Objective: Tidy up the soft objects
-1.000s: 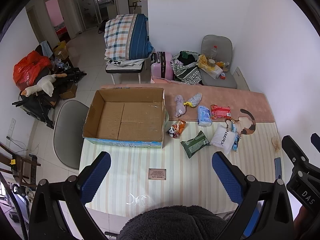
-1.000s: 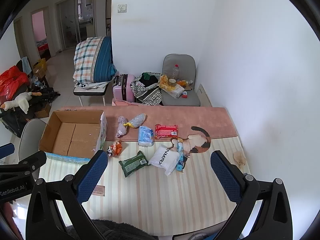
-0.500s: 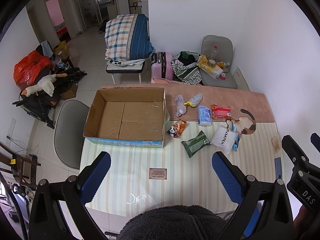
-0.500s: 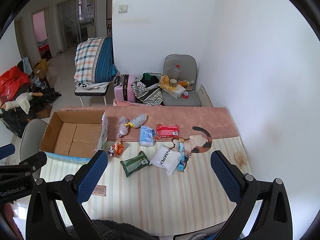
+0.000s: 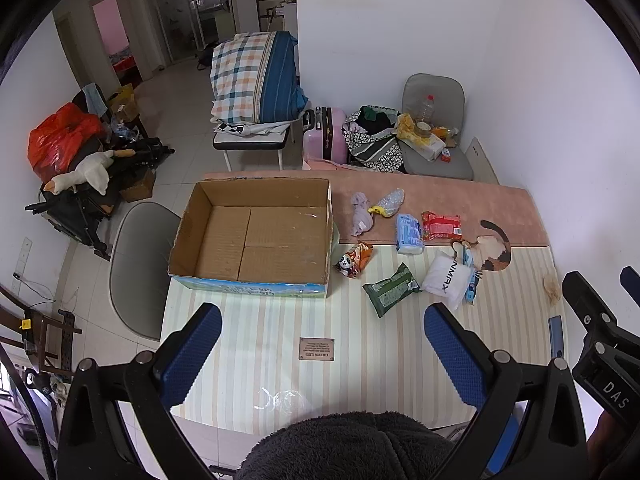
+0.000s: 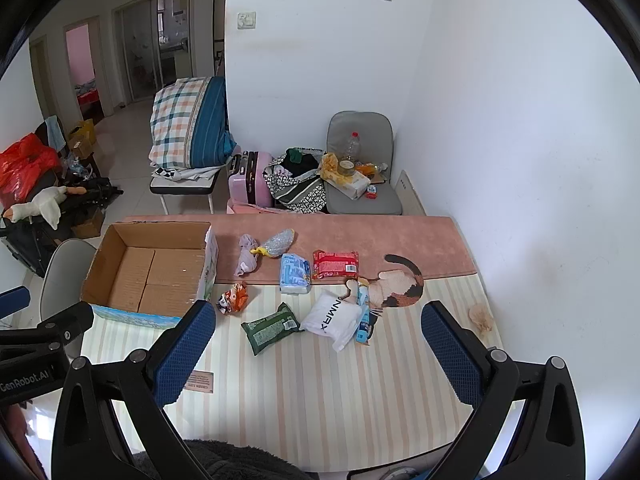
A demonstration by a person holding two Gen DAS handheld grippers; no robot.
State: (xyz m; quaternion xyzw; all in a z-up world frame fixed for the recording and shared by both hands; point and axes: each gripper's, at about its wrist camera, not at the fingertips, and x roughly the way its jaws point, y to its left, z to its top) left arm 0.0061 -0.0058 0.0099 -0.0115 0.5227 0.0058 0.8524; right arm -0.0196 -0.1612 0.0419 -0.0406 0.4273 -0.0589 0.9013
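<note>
Soft packets sat loose on the table (image 5: 360,360), all to the right of the empty cardboard box (image 5: 256,236): white pouch (image 5: 446,278), green pack (image 5: 390,289), panda snack bag (image 5: 354,258). Left hand-held gripper (image 5: 320,356) and right hand-held gripper (image 6: 316,348) both hung wide open, holding nothing.

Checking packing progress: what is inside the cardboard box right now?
The cardboard box shows only its bare flaps; no soft packets are in it. The strip of floor just behind its near wall is hidden in both views. Both grippers are open, holding nothing.
</note>
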